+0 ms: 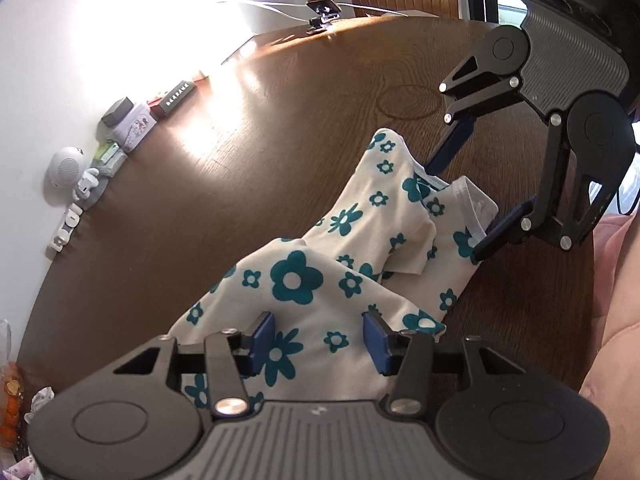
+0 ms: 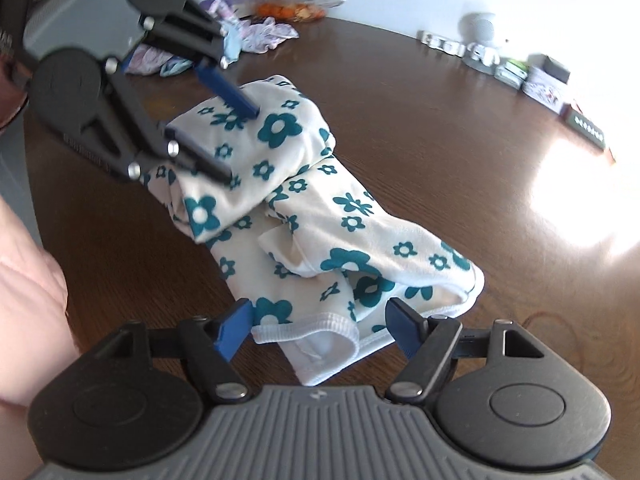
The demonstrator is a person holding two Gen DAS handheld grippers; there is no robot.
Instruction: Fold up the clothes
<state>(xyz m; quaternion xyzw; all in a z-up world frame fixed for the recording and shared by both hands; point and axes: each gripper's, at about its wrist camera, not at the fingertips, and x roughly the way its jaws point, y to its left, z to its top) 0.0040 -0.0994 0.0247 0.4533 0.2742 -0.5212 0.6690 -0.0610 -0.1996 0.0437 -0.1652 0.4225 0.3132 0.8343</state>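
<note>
Here, cream flowered garment (image 2: 320, 216) lies loosely folded, rumpled.

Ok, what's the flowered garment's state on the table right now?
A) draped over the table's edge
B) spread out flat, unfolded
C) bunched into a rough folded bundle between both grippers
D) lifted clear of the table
C: the flowered garment lies bunched in overlapping layers on the wooden table, with the left gripper and right gripper open at either end.

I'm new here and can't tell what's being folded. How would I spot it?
Look at the brown wooden table. In its middle, between the two grippers, lies a cream garment with teal flowers. The small pile of clothes at the table's edge is pale lilac and blue.
</note>
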